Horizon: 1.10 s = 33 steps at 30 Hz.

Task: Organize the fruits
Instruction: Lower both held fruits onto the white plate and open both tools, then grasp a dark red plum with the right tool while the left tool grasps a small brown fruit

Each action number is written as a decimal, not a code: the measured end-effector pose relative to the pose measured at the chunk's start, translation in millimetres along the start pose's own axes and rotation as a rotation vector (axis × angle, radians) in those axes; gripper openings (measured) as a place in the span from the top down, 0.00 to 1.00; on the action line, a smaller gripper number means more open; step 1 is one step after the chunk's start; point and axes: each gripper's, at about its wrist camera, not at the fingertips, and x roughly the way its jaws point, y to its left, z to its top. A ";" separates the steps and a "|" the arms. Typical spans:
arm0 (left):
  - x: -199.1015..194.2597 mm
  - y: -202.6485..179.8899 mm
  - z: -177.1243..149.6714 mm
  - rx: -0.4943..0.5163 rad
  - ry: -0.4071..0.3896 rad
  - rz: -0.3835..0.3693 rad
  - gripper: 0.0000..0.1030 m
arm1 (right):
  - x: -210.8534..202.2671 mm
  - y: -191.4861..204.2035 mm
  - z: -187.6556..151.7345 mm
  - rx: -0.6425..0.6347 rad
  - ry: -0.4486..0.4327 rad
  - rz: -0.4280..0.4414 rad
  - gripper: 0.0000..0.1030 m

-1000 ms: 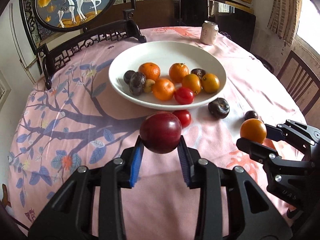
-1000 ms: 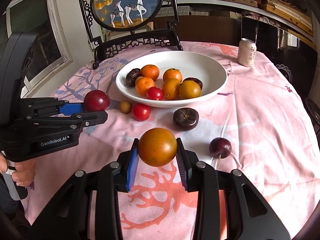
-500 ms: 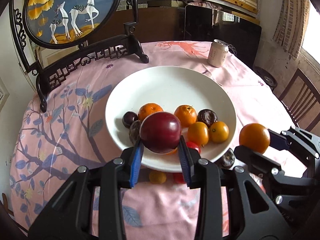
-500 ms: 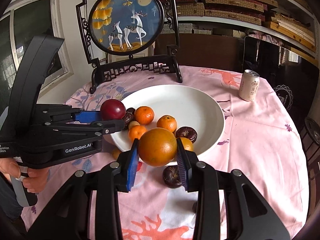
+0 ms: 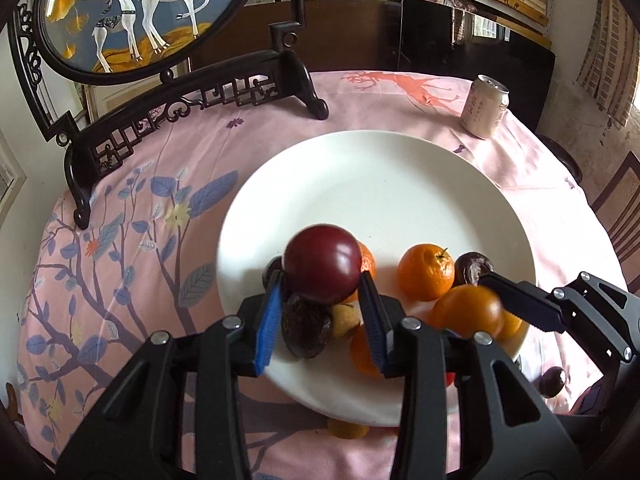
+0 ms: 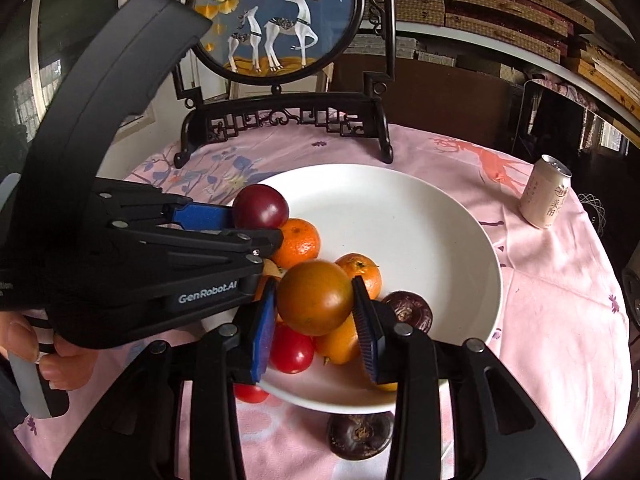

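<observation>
My left gripper (image 5: 320, 276) hangs over the near left part of the white plate (image 5: 380, 200). Its jaws are opening, and a dark red plum (image 5: 322, 264) sits loosely between the blue pads with small gaps at its sides. My right gripper (image 6: 314, 284) is just to the right over the same plate (image 6: 400, 220). Its jaws are opening too, around an orange fruit (image 6: 316, 298) that the pads no longer squeeze. Below both lie mandarins (image 5: 426, 272), a red tomato (image 6: 290, 350) and dark passion fruits (image 6: 408, 312) in the plate.
Off the plate on the pink tablecloth lie a dark passion fruit (image 6: 360, 434), a red tomato (image 6: 250, 392) and a small yellow fruit (image 5: 348, 428). A drink can (image 5: 484, 106) stands at the far right. A black deer screen stand (image 5: 192, 92) sits behind the plate. A person's hand (image 6: 24, 344) holds the left gripper.
Both grippers moved forward from above the tablecloth to above the plate, carrying the plum and the orange fruit. Both pairs of jaws have widened around their fruit.
</observation>
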 end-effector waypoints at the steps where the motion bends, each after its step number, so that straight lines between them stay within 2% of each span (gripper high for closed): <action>1: -1.4 -0.1 0.3 -0.006 -0.007 0.001 0.47 | 0.3 -1.4 -0.4 0.007 0.007 0.011 0.60; 5: -12.9 -1.9 -1.8 -0.005 -0.032 -0.006 0.41 | -10.2 -3.8 -4.3 0.029 0.000 0.026 0.59; 7: -20.0 -1.3 -5.1 -0.009 -0.041 -0.008 0.33 | -19.5 -6.0 -8.1 0.047 -0.011 0.014 0.56; 9: -27.3 -0.5 -10.0 -0.013 -0.047 -0.010 0.33 | -30.8 -8.3 -13.0 0.061 -0.028 0.002 0.50; 14: -45.5 0.2 -29.9 -0.018 -0.048 -0.010 0.30 | -55.7 -11.5 -31.8 0.093 -0.019 -0.020 0.50; 18: -59.9 4.2 -51.2 -0.036 -0.067 -0.003 0.21 | -76.1 -12.7 -53.6 0.133 -0.009 -0.024 0.49; 24: -64.0 10.7 -83.9 -0.055 -0.040 -0.018 0.20 | -93.5 -3.8 -86.6 0.156 0.026 -0.031 0.48; 27: -63.2 12.3 -97.2 -0.030 -0.047 -0.006 0.18 | -97.8 0.7 -97.5 0.169 0.038 -0.041 0.47; 30: -64.1 13.1 -105.8 0.015 -0.077 -0.007 0.14 | -98.4 4.1 -105.1 0.171 0.053 -0.057 0.42; 33: -60.3 19.0 -107.1 -0.006 -0.064 -0.041 0.14 | -96.9 7.6 -107.7 0.154 0.073 -0.084 0.42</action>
